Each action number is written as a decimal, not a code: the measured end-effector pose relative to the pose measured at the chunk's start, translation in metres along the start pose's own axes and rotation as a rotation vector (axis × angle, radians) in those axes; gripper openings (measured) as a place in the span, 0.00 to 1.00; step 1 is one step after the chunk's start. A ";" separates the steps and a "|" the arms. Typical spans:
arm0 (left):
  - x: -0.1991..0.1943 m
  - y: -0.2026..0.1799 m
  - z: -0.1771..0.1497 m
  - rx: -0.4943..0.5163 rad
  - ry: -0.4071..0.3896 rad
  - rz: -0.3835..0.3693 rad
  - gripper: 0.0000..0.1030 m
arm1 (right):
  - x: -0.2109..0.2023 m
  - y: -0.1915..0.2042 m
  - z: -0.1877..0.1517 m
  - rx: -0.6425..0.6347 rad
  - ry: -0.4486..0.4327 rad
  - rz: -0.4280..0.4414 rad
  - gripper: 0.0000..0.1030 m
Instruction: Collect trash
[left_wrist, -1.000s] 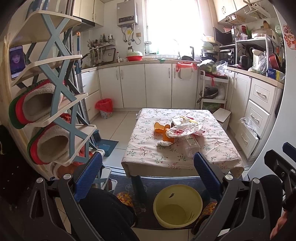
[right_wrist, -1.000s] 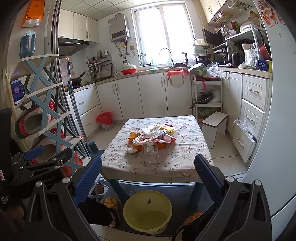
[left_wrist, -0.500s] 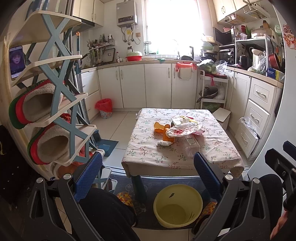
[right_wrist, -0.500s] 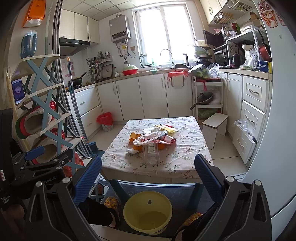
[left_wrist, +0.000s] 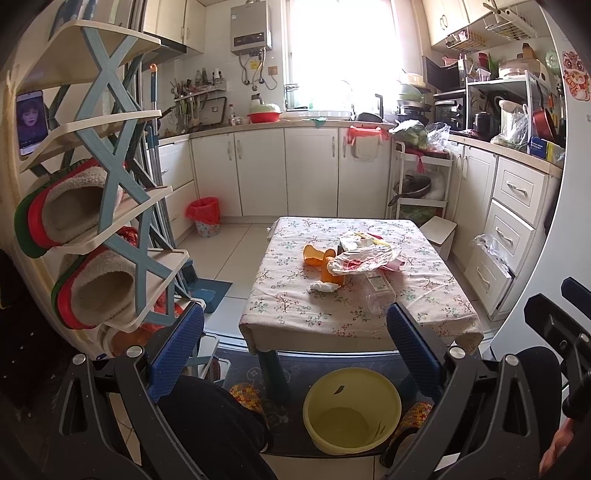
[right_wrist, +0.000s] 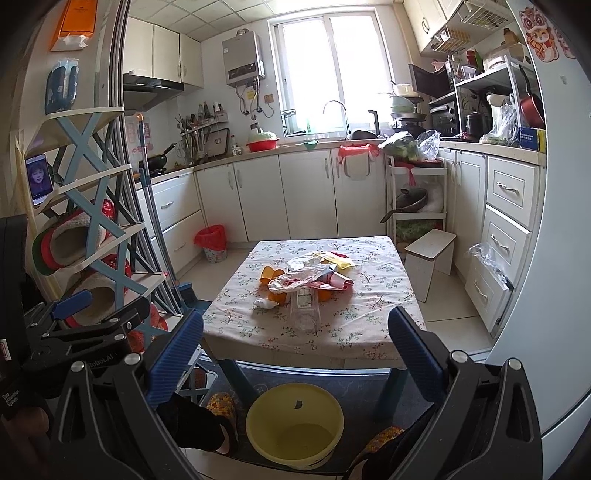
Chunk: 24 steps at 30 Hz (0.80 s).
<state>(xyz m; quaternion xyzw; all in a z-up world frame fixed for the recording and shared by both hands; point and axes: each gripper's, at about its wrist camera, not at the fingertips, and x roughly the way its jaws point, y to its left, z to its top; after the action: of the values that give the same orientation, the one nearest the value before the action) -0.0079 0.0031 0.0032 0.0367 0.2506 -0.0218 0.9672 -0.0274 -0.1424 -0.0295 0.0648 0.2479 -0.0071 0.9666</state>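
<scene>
A low table with a floral cloth (left_wrist: 295, 314) (right_wrist: 369, 332) holds a pile of trash: a crumpled plastic wrapper (left_wrist: 364, 258) (right_wrist: 299, 278), orange peels (left_wrist: 314, 255) (right_wrist: 269, 275), a white tissue wad (left_wrist: 324, 286) (right_wrist: 264, 303), a clear plastic bottle (left_wrist: 376, 291) (right_wrist: 304, 306) and a yellow wrapper (right_wrist: 336, 258). A yellow bucket (left_wrist: 351, 410) (right_wrist: 294, 424) stands on the floor before the table. My left gripper (left_wrist: 295, 332) and right gripper (right_wrist: 295, 336) are both open and empty, held well short of the table, above the bucket.
A shoe rack with slippers (left_wrist: 92, 206) (right_wrist: 81, 236) stands at the left. A red-lined bin (left_wrist: 207, 216) (right_wrist: 214, 240) is by the cabinets. A white stool (right_wrist: 430, 254) and drawers (left_wrist: 513, 229) are at the right. The person's knees and slippers (left_wrist: 245, 395) flank the bucket.
The right wrist view has shifted slightly; the table sits a touch farther. The left view is almost unchanged. Both grippers stay open.
</scene>
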 end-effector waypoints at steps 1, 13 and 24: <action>0.000 0.000 0.000 0.001 -0.011 -0.004 0.92 | 0.000 -0.001 0.000 0.006 -0.002 0.005 0.93; 0.075 -0.015 0.009 0.070 0.051 -0.031 0.92 | 0.056 -0.042 0.002 0.164 0.047 0.057 0.93; 0.183 -0.075 0.022 0.214 0.066 -0.141 0.92 | 0.124 -0.083 -0.002 0.126 0.042 -0.062 0.93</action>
<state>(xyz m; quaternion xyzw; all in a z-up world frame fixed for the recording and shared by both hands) 0.1576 -0.0778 -0.0713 0.1226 0.2806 -0.1151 0.9450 0.0766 -0.2217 -0.1010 0.1181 0.2691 -0.0515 0.9545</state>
